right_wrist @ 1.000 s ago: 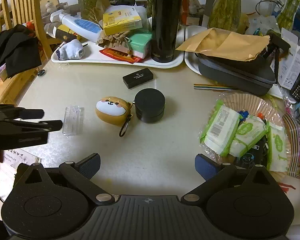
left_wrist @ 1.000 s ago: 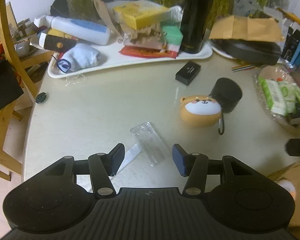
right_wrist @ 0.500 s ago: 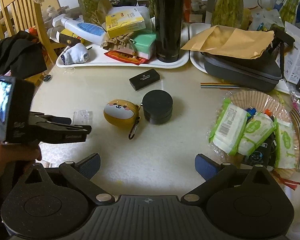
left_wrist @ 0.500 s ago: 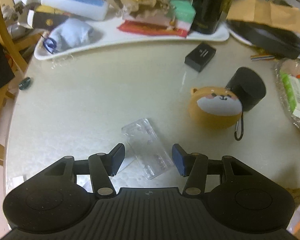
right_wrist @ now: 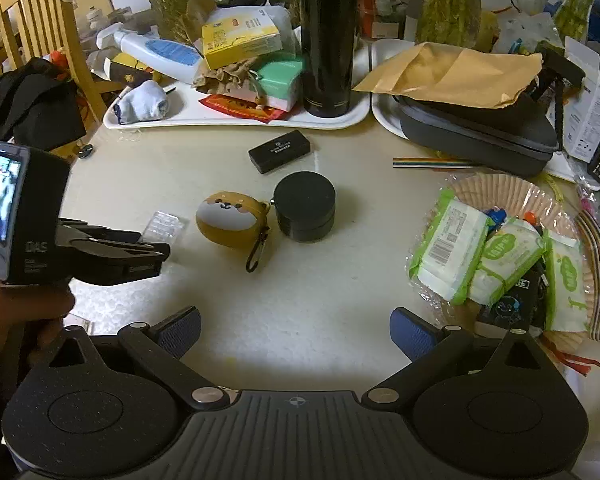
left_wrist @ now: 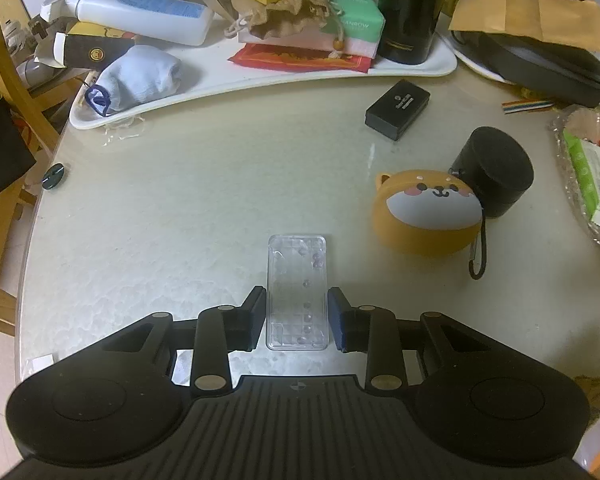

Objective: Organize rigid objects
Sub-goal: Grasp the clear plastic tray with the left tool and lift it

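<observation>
In the left wrist view the left gripper (left_wrist: 297, 322) sits low in the middle of the frame with its blue-padded fingers (left_wrist: 337, 320) drawn narrow around a clear, flat rectangular plastic case (left_wrist: 297, 290); the pads stand right at the case's two long sides, though whether they press it firmly or only touch it is hard to tell. The case lies lengthwise between the fingers on the pale marbled tabletop (left_wrist: 180, 208), its far end reaching past the fingertips toward the frame centre. To the right of centre rests an orange rounded pouch with a dog face (left_wrist: 426, 216), touching a squat black cylindrical container (left_wrist: 496, 176) behind it, and higher up, apart from both, lies a small black rectangular box (left_wrist: 398, 109). A white tray (left_wrist: 260, 80) with a tall black flask (left_wrist: 410, 8) fills the top of the frame. In the right wrist view the right gripper (right_wrist: 295, 330) hangs at the bottom centre with its fingers spread wide over bare tabletop, holding nothing. At the left of that frame the left gripper appears side-on, held in a hand (right_wrist: 16, 312), with the clear case showing just beyond its tip, left of the orange pouch.
</observation>
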